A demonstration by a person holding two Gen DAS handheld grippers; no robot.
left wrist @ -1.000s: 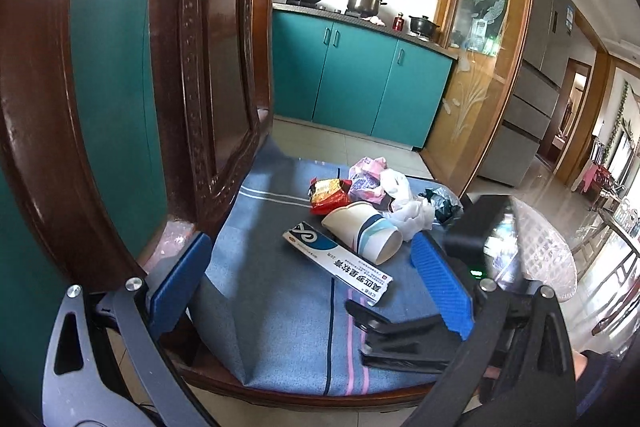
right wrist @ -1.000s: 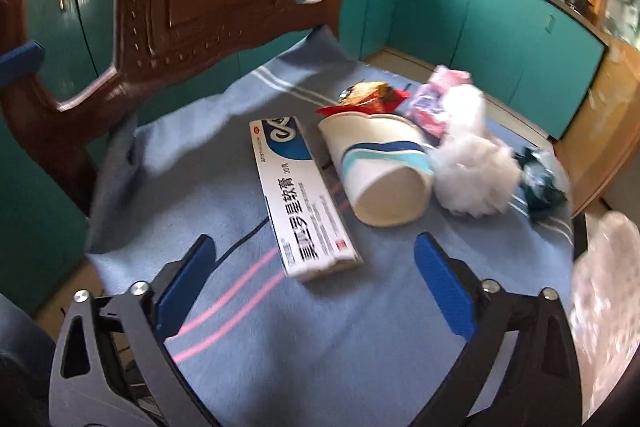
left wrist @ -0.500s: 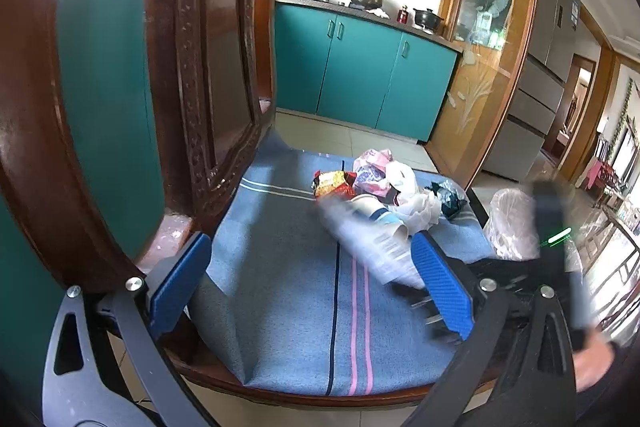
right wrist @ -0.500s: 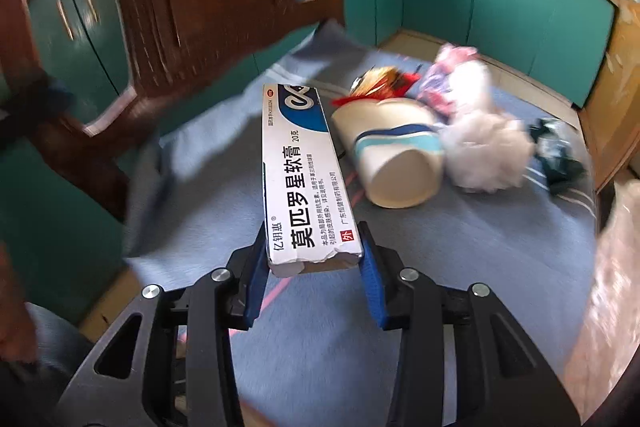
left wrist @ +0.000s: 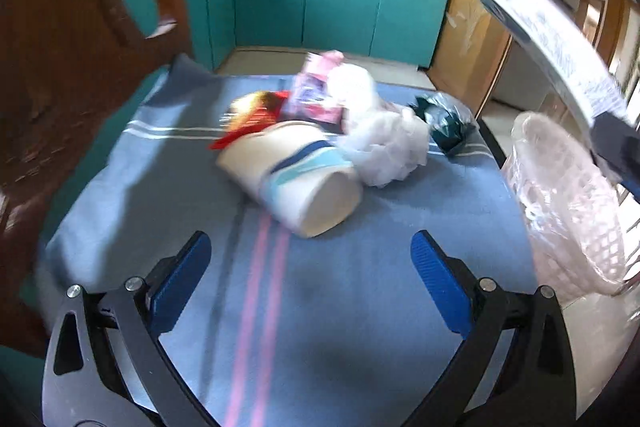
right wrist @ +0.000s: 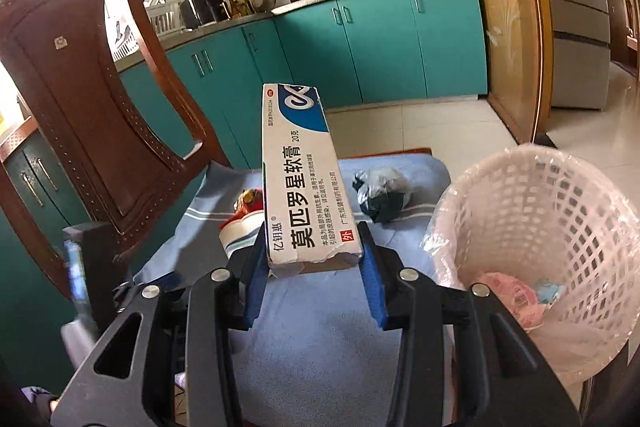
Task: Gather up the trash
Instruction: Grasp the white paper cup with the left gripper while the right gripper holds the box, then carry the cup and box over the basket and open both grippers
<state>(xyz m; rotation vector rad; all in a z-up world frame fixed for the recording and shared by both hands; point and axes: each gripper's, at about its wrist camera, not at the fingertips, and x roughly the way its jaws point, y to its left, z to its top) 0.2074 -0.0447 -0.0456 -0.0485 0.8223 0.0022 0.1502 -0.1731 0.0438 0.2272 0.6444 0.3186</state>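
Teal kitchen: right tongs (right wrist: 314, 259) grip box (right wrist: 302, 179) pointing 12 o'clock; bin (right wrist: 532, 251) lies at 3. Left tongs (left wrist: 310, 281) gape wide.

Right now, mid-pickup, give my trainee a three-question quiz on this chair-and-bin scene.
1. True or false: the right gripper is shut on the ointment box.
2. The paper cup on the chair cushion is: A upright, B on its side, C in the basket.
3. Fill in: the left gripper is ____ and holds nothing.

Key: 1 true; 2 B; 3 open. The white basket beside the chair already holds some trash.
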